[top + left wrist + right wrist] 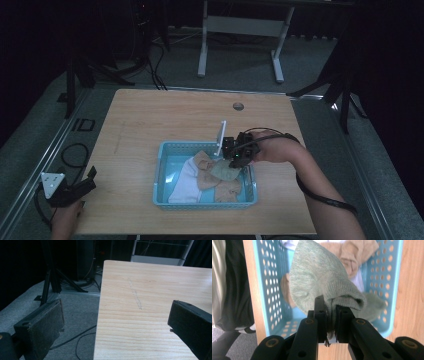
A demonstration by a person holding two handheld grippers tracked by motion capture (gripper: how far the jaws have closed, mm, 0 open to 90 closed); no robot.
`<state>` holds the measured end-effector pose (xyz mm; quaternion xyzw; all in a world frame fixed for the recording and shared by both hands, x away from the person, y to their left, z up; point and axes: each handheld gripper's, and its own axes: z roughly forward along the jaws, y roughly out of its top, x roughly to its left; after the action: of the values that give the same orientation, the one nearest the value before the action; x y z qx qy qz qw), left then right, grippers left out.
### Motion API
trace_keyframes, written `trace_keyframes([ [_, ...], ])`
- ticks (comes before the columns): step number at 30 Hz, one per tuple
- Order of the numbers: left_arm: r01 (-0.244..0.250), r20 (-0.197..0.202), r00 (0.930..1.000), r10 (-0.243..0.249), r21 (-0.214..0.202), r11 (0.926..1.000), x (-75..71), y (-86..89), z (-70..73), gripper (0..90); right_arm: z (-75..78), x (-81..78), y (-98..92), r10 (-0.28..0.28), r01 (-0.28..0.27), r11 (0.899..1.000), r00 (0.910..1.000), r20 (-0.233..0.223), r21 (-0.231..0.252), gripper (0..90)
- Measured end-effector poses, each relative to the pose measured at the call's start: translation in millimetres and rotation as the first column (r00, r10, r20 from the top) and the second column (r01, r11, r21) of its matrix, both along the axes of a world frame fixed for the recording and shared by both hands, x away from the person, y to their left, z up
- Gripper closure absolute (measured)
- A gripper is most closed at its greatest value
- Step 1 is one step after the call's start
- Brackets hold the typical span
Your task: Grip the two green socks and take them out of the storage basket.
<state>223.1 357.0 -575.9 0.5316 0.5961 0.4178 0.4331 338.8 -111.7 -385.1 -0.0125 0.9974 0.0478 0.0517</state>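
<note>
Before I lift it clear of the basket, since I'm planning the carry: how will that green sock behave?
Likely floppy: the green sock droops in folds from the right tongs. Probably light, being thin knit. It may drag over the basket rim.

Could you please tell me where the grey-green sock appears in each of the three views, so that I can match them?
High view: grey-green sock right of centre, above the blue basket, at the right tool.
Left gripper view: not in it.
Right gripper view: centre, pinched between the jaws.
Shared landmark: the blue basket.
</note>
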Motion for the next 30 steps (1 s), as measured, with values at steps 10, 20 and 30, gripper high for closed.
trace_keyframes([
  [10,-0.002,-0.003,1.0000,0.002,-0.002,1.0000,0.3,0.2,0.0,0.7,3.6,0.6,-63.6,-0.108,0.107,0.993,0.9940,0.016,0.047,81.7],
  [20,-0.001,-0.004,1.0000,0.001,0.002,1.0000,0.2,-0.1,0.0,0.7,-7.8,-4.0,-117.4,-0.214,0.214,0.977,0.9768,-0.006,0.012,81.7],
  [30,-0.002,-0.004,1.0000,0.002,0.002,1.0000,0.3,-0.1,0.0,0.7,-28.5,-14.7,-159.7,-0.301,0.302,0.953,0.9532,-0.031,0.031,81.5],
])
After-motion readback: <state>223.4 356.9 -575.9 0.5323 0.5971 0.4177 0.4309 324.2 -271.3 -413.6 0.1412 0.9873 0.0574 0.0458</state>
